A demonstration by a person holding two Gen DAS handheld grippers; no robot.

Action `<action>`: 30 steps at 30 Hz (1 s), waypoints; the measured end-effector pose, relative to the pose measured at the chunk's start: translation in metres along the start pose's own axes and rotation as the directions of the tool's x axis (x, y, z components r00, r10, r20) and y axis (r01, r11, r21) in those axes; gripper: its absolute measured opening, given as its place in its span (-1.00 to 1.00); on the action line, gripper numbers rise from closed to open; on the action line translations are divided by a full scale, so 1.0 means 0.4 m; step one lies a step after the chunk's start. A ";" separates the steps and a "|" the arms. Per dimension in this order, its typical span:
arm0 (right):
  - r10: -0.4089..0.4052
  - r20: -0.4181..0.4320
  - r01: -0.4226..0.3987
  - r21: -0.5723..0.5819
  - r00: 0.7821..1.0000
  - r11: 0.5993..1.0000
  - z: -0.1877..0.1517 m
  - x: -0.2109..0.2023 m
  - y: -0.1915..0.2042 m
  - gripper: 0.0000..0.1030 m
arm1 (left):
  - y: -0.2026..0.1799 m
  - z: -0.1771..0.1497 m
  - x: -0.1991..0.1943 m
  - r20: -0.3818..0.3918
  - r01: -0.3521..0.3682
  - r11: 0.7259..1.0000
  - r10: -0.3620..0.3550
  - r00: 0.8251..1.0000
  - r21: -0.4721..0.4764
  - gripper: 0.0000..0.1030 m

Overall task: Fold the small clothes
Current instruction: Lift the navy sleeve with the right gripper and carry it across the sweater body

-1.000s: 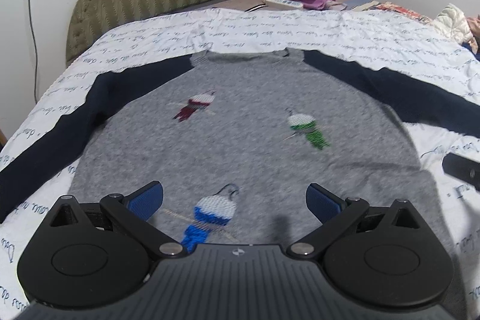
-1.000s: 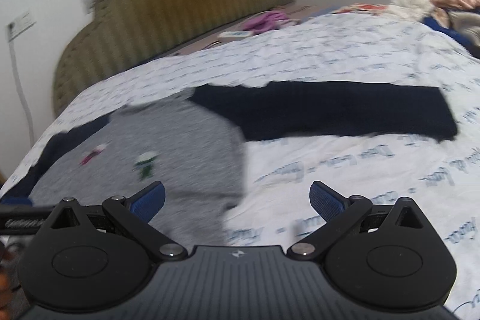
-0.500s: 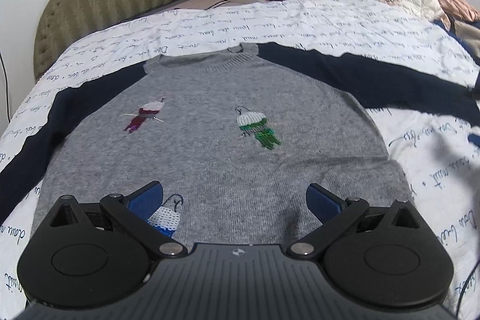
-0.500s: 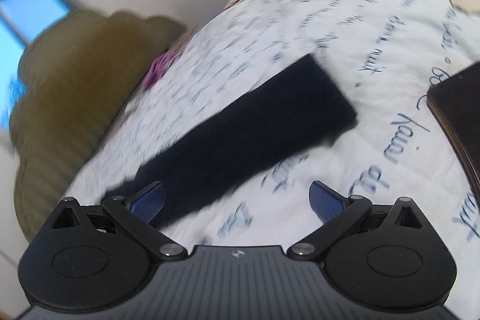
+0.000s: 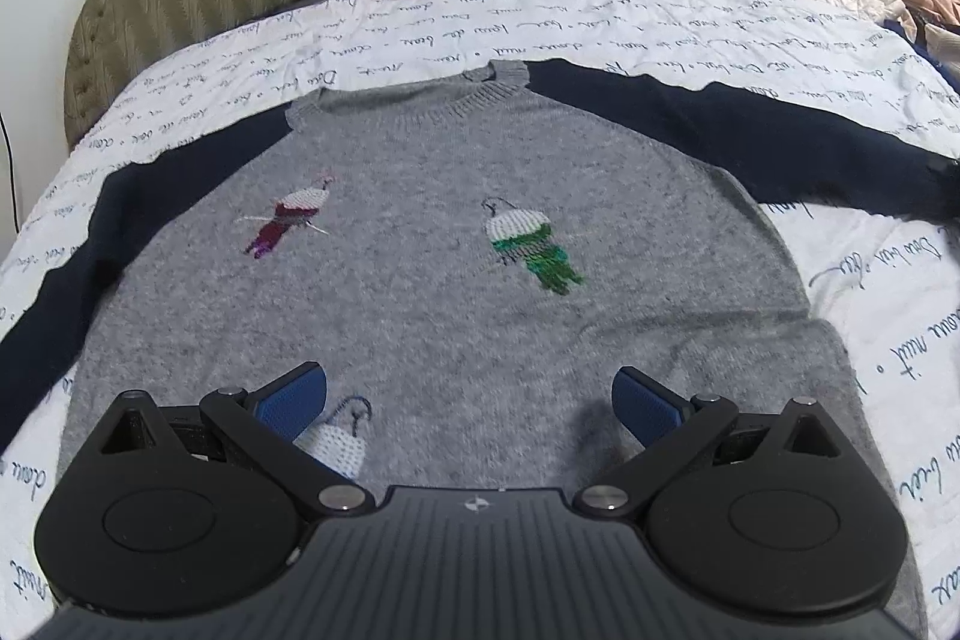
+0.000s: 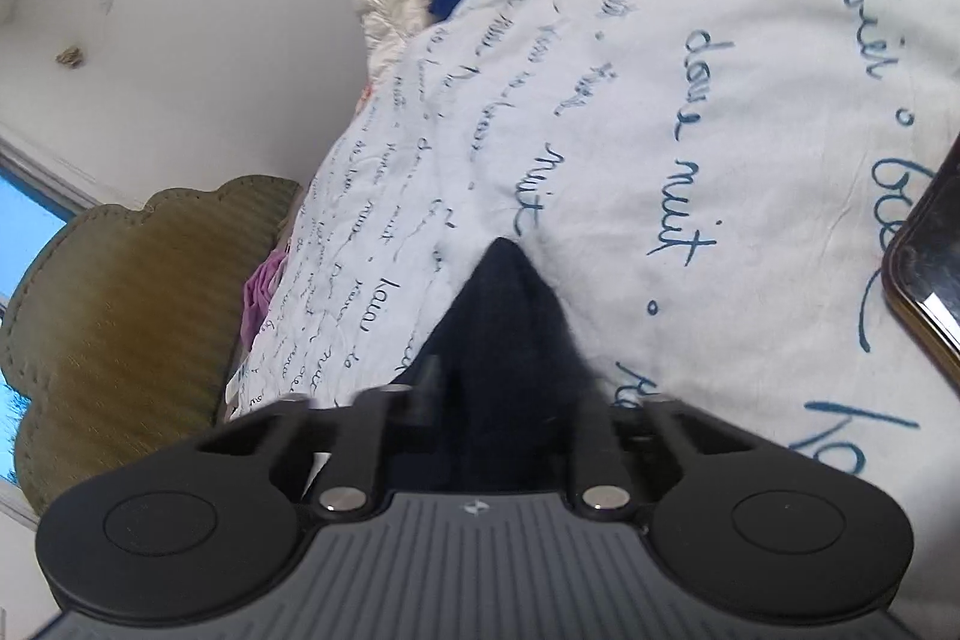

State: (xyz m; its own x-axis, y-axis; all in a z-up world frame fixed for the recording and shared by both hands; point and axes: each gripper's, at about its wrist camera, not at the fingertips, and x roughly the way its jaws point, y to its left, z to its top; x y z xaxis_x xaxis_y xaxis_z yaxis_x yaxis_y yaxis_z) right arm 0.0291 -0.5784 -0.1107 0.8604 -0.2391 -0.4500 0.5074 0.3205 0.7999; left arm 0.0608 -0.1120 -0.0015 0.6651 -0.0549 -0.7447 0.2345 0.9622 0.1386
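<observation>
Navy sleeve cuff (image 6: 510, 316) is clamped as my right tool (image 6: 498, 388) has just closed on it, left tool (image 5: 468, 394) apart over the sweater (image 5: 420, 280); next, carry the sleeve across the grey body.

Blue cursive script is printed all over the white bed sheet (image 6: 750, 112). In the right wrist view, running sideways, "nuit" reads clearly, with what looks like "douce" just before it and dots between phrases; other words are cut off or too blurred. In the left wrist view the same script covers the bed sheet (image 5: 600, 22), too small to read. No other legible text.
</observation>
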 end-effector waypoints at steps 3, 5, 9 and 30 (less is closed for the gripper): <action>-0.009 -0.015 0.009 -0.036 1.000 0.999 0.008 0.002 0.009 -0.84 | 0.014 0.006 0.005 0.003 -0.017 1.000 0.017 1.000 -0.004 0.99; -0.019 -0.011 0.018 -0.074 1.000 0.997 0.014 -0.005 0.028 -0.85 | 0.028 0.007 0.008 0.002 -0.029 0.999 0.030 1.000 -0.013 0.99; -0.034 0.033 0.040 -0.194 0.999 0.980 0.037 -0.022 0.091 -0.86 | 0.062 0.006 0.014 -0.003 -0.058 0.998 0.058 0.998 -0.035 0.99; 0.088 -0.048 -0.098 -0.644 0.995 0.759 -0.254 -0.077 0.450 -0.87 | 0.211 -0.009 0.017 -0.010 -0.124 0.982 0.124 0.992 -0.145 0.99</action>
State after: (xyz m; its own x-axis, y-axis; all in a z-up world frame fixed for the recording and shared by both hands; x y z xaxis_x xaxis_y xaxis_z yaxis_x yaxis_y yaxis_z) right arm 0.0986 -0.4201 0.0068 0.9029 -0.1656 -0.3966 0.3309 0.8568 0.3955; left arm 0.0828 -0.0303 0.0028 0.6821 0.0671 -0.7281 0.0455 0.9900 0.1338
